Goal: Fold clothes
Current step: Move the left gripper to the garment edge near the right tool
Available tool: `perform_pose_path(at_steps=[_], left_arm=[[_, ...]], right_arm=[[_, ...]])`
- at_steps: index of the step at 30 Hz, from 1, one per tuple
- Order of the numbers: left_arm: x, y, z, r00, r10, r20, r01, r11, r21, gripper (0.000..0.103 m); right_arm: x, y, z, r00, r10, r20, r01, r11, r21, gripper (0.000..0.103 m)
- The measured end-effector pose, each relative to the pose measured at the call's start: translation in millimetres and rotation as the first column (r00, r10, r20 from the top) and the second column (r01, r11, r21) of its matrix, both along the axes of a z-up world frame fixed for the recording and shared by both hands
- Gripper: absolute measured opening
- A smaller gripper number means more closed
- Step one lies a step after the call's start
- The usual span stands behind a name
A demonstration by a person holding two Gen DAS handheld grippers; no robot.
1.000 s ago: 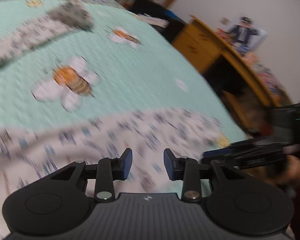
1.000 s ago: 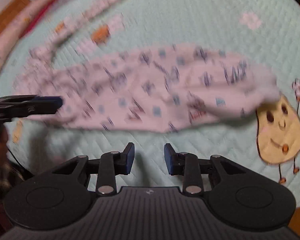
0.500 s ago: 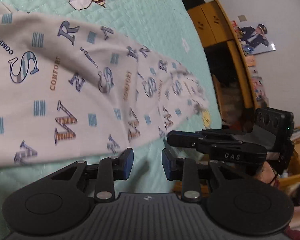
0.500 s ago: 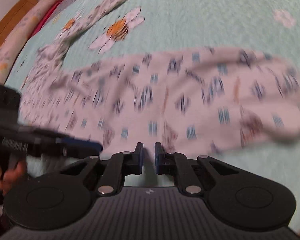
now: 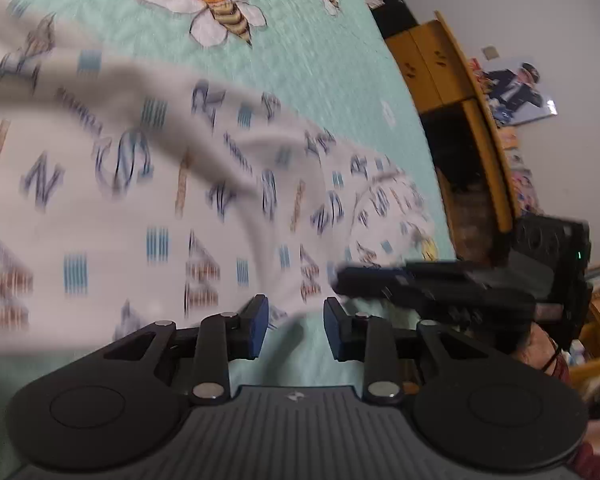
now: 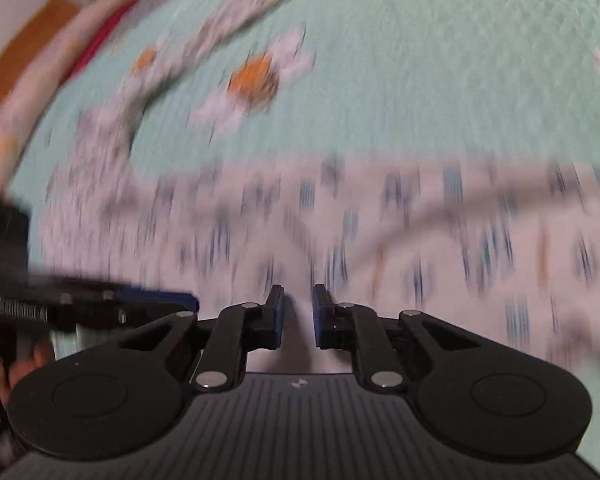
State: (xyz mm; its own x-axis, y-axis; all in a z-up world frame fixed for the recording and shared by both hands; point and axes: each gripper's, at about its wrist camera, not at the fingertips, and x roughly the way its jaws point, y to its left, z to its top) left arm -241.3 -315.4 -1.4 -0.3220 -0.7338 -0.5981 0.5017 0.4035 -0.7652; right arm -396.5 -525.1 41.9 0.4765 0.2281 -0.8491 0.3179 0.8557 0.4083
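A white garment printed with blue and orange letters [image 5: 148, 184] lies spread on a mint quilted bedspread [image 5: 308, 64]. My left gripper [image 5: 296, 322] is open and empty at the garment's near edge. The right gripper shows from the side at the lower right in this view [image 5: 384, 276], its tips at the cloth. In the right wrist view the garment [image 6: 380, 232] is blurred. My right gripper [image 6: 298, 314] has its jaws narrowly apart over the garment's near edge; a fold of cloth lies between them. The left gripper [image 6: 156, 300] shows at the left.
Bee and flower prints mark the bedspread [image 6: 420, 80]. Another patterned garment [image 6: 228, 28] lies further back on the bed. A wooden desk [image 5: 480, 132] with clutter stands beside the bed, with a picture [image 5: 516, 88] against the wall.
Both grippers dropped close to the garment's near edge. The right gripper's jaws narrowed from wide open to a small gap. The left gripper stayed open.
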Motion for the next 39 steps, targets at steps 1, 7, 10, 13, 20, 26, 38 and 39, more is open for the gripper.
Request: perform_pose_path(at_steps=[1,7,10,13,20,26,38,39], left_arm=[[0,1,3,1.0,-0.004,-0.001,0.004,1.0,-0.019,0.033],[22,-1,44,0.981,0.12,0.153,-0.098,0.985,-0.144,0.033],[31,-4,32,0.979,0.132,0.153,-0.121,0.989,-0.082,0.035],[34,-12,9,0.99,0.088,0.106,-0.091,0.996,0.022,0.033],[0,9,20,0.994,-0.078,0.072,0.081,0.996,-0.041,0.033],[30,-10,42,0.98,0.127,0.152,-0.105,0.984,-0.146,0.038],[-26,-39,23,0.975,-0.202,0.094,0.211,0.972,-0.099,0.04],[-19,-41,31,0.975,-0.169,0.143,0.185,0.977,-0.105,0.04]], right_arm=[[-14,7,3,1.0,0.019,-0.014,-0.019,1.0,0.002,0.015],[-9,-8,32,0.994,-0.052,0.091,0.053,0.999,-0.01,0.016],[25,-16,28,0.987,-0.061,0.15,0.063,0.998,-0.009,0.017],[37,-13,7,0.994,-0.081,0.068,0.081,0.997,-0.009,0.018],[-4,1,-2,0.998,-0.055,0.043,0.056,0.998,-0.013,0.016],[10,-27,5,0.983,-0.165,0.083,0.168,0.985,-0.031,0.024],[-85,-38,19,0.971,-0.223,0.084,0.223,0.975,0.0,0.025],[-91,-45,28,0.961,-0.249,0.123,0.254,0.967,-0.029,0.026]])
